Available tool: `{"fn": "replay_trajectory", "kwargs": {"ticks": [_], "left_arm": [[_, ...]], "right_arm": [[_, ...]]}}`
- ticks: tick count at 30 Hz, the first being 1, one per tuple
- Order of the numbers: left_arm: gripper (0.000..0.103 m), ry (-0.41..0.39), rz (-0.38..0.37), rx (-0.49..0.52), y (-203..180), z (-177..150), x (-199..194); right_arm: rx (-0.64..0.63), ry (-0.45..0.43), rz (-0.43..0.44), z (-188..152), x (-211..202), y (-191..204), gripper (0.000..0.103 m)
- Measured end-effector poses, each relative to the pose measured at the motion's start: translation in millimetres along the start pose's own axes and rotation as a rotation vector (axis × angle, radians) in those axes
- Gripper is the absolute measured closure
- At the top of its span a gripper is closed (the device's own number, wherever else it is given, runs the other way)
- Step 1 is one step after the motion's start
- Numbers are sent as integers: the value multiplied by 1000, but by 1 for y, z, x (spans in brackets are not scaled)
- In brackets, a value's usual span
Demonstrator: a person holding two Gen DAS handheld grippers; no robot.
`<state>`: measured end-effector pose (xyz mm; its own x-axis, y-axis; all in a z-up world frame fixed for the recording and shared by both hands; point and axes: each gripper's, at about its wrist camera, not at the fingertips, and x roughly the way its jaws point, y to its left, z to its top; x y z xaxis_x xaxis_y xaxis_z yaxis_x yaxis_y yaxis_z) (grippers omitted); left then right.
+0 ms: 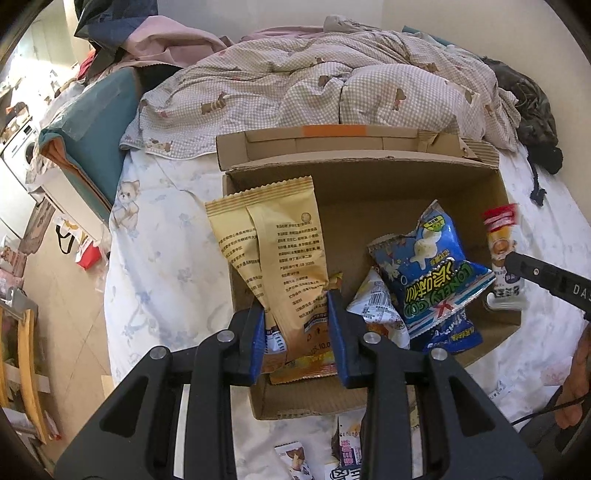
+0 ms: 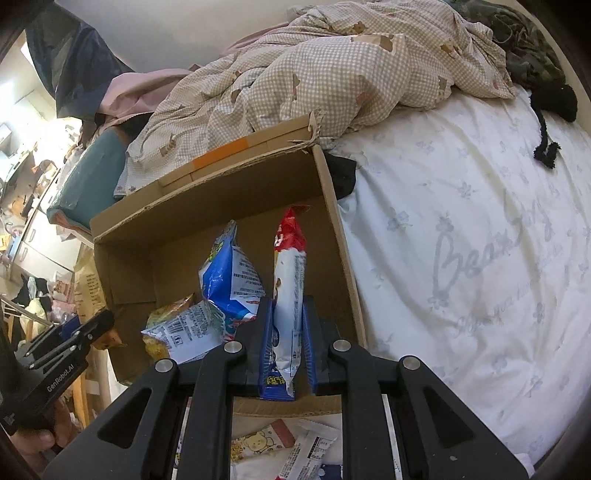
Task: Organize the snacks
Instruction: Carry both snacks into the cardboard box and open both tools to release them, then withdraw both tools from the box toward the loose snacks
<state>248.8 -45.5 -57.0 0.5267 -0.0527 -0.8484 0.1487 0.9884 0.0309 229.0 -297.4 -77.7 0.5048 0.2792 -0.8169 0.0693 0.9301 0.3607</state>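
Ahead of the left gripper (image 1: 296, 325), a cardboard box (image 1: 369, 184) sits on the bed (image 1: 166, 258); a quilt (image 1: 314, 92) lies behind it.

A bed covered by a white sheet with pale blue flower print (image 2: 461, 229) fills the room, a rumpled beige checked duvet with bear motifs (image 1: 314, 88) heaped at its far end against a plain off-white wall (image 2: 177, 33). Beige floor tiles (image 1: 70, 317) lie beside it, sunlit at the left.

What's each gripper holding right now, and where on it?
The left gripper pinches the tan snack bag by its lower end. The right gripper clamps the red-topped white packet near its bottom; both hang over the cardboard box.
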Motion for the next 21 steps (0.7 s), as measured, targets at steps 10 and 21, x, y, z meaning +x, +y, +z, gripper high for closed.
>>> {"fn": "replay_trajectory", "kwargs": {"ticks": [10,21], "left_arm": [[75,7,-10,3,-3,-5,-6],[23,-42,-51,-70,11,-8,-27]], "right_arm": [[34,-22,8,3,-7,-4,83],[64,-30,42,0,-14,-6,63]]}}
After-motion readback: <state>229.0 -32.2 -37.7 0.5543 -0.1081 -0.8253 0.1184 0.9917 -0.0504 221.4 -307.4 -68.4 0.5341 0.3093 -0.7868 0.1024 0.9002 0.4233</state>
